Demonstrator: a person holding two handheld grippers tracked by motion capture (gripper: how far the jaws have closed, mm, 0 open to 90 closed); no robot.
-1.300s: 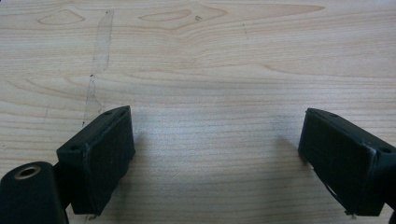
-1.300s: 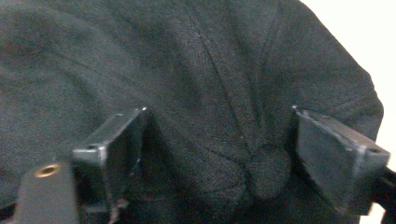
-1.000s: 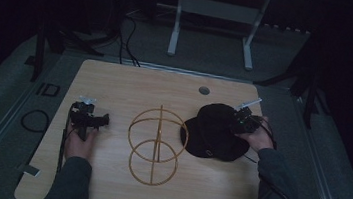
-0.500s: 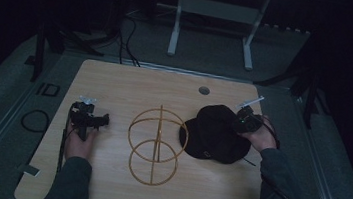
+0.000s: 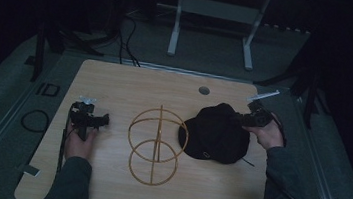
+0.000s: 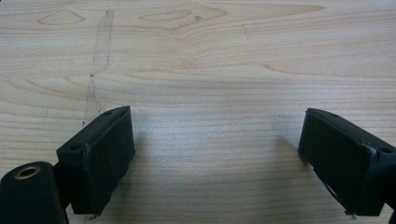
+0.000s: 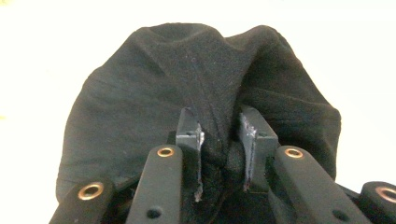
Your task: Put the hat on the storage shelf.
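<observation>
Hat (image 5: 216, 134), black and soft, lay on the wooden table (image 5: 116, 80) right under the right claw (image 5: 244, 118), its near edge gathered up between the jaws. In the right gripper view the hat (image 7: 205, 93) rose in a ridge of cloth straight ahead of the claw (image 7: 220, 140); the jaws were clamped on that fold, fabric bunched between the pads (image 7: 192, 135) and spreading out to both sides beyond them. The person's right hand (image 5: 266, 135) held the tool from behind, sleeve trailing toward the table's near edge.

Wire hat stand (image 5: 155, 145) (two rings crossed over a round base) stood just beyond the hat on the side away from the right claw, between the two claws, touching or nearly touching the brim; I could not tell which.

Left claw (image 5: 102, 119) sat low over the table, well apart from the hat, held by the left hand (image 5: 80, 141). In the left gripper view the left claw (image 6: 215, 149) had its jaws wide apart, with bare wood grain of the table (image 6: 210, 60) between and ahead of them, nothing gripped.
</observation>
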